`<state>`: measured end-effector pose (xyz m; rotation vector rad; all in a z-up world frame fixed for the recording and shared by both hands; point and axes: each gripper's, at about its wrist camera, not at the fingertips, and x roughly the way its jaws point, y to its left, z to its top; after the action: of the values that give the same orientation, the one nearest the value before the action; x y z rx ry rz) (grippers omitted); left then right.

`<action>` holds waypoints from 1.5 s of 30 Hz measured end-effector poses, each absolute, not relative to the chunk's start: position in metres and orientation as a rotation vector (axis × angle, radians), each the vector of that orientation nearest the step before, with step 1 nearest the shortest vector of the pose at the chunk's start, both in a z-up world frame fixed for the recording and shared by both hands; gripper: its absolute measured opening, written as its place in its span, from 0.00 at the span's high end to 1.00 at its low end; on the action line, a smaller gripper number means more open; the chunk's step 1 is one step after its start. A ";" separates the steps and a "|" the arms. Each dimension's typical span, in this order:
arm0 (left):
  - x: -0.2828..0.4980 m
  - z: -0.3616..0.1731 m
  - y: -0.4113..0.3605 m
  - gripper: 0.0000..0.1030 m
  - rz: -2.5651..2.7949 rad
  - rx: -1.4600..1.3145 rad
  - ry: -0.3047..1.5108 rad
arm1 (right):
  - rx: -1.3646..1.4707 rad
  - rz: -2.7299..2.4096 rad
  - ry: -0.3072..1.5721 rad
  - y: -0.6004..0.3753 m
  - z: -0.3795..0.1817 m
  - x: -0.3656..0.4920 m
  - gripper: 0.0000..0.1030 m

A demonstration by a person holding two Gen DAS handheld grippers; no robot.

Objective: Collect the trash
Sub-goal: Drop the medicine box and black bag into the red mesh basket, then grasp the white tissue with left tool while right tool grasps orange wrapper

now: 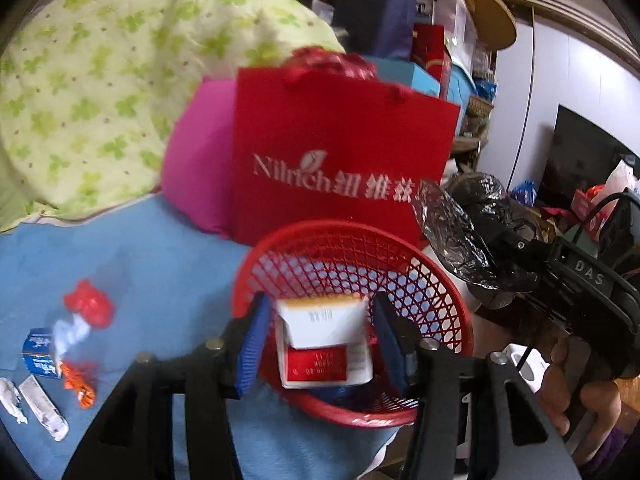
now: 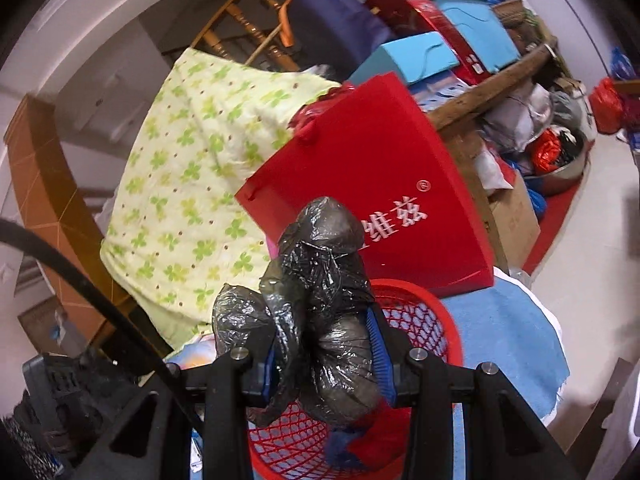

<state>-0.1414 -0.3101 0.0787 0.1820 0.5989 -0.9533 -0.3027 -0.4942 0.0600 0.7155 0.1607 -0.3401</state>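
A red mesh basket (image 1: 436, 292) (image 2: 420, 320) sits on a blue cloth (image 1: 152, 264). My left gripper (image 1: 320, 340) hangs open over it. A white and red carton (image 1: 324, 344) lies between its blue pads (image 1: 252, 340) in the basket, with a narrow gap on each side. My right gripper (image 2: 324, 352) (image 1: 480, 248) is shut on a crumpled black plastic bag (image 2: 320, 280) (image 1: 472, 216) just above the basket's rim. Loose trash lies on the cloth at the left: a red wrapper (image 1: 88, 304), a small blue carton (image 1: 38, 354), an orange wrapper (image 1: 80, 382) and white wrappers (image 1: 40, 408).
A red paper bag (image 1: 340, 152) (image 2: 372, 184) stands right behind the basket, beside a pink cushion (image 1: 200, 160) and a green clover quilt (image 1: 100, 80). Stacked boxes and bags (image 2: 440, 32) crowd the back and right. The cloth's edge (image 2: 556, 360) drops to the floor.
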 end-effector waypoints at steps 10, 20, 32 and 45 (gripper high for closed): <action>-0.139 0.075 -0.293 0.33 -0.895 0.186 0.595 | 0.845 -0.297 0.189 -0.514 0.040 -0.294 0.36; -0.126 0.087 -0.174 0.27 -0.684 0.093 0.551 | 0.714 -0.211 0.149 -0.470 0.082 -0.291 0.36; -0.140 0.094 -0.058 0.27 -0.467 0.023 0.514 | 0.568 0.027 0.206 -0.371 0.125 -0.263 0.36; -0.175 0.105 0.040 0.27 -0.276 0.004 0.479 | 0.429 0.155 0.225 -0.297 0.155 -0.273 0.36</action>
<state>-0.1746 0.0401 0.1052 0.0043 0.4791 -0.2757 -0.2731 -0.2971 0.1551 0.4295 0.2252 0.1550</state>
